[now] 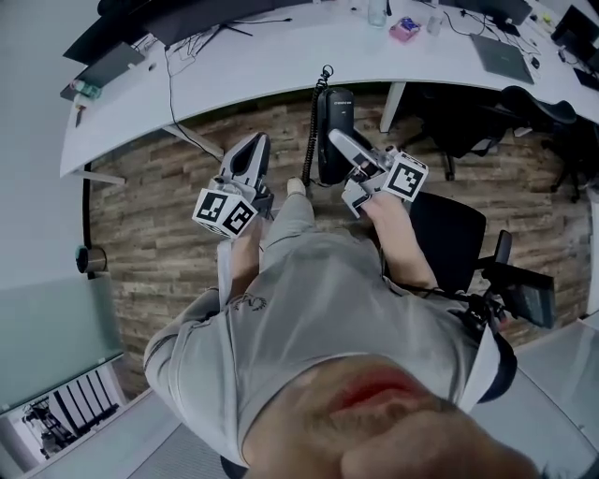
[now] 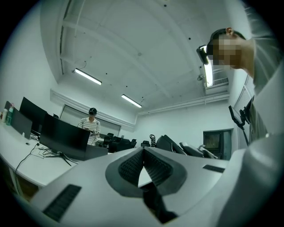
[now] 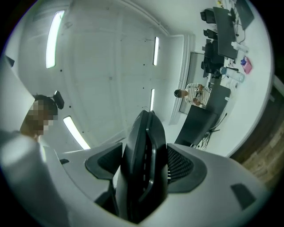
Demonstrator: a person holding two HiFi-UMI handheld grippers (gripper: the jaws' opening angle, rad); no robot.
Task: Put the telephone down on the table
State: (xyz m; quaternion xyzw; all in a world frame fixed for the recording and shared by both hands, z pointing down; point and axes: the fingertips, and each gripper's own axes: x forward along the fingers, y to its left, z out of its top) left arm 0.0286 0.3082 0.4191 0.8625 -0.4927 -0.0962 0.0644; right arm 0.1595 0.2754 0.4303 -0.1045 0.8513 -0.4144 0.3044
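The black telephone (image 1: 333, 131) stands upright between the jaws of my right gripper (image 1: 339, 140), held over the wooden floor just in front of the white table (image 1: 281, 61). Its coiled cord (image 1: 311, 131) hangs down along its left side. In the right gripper view the telephone (image 3: 143, 164) fills the gap between the fingers (image 3: 184, 166), seen edge-on and pointing up toward the ceiling. My left gripper (image 1: 253, 145) hovers level with it to the left. Its fingers (image 2: 128, 166) meet at the tips with nothing between them, and the telephone (image 2: 171, 144) shows beyond.
The curved table carries a grey laptop (image 1: 504, 58), a pink object (image 1: 404, 28), cables and a dark monitor (image 2: 64, 135). A black office chair (image 1: 451, 234) is under my right arm, another (image 1: 538, 117) at the far right. A person in a striped shirt (image 2: 91, 124) stands across the room.
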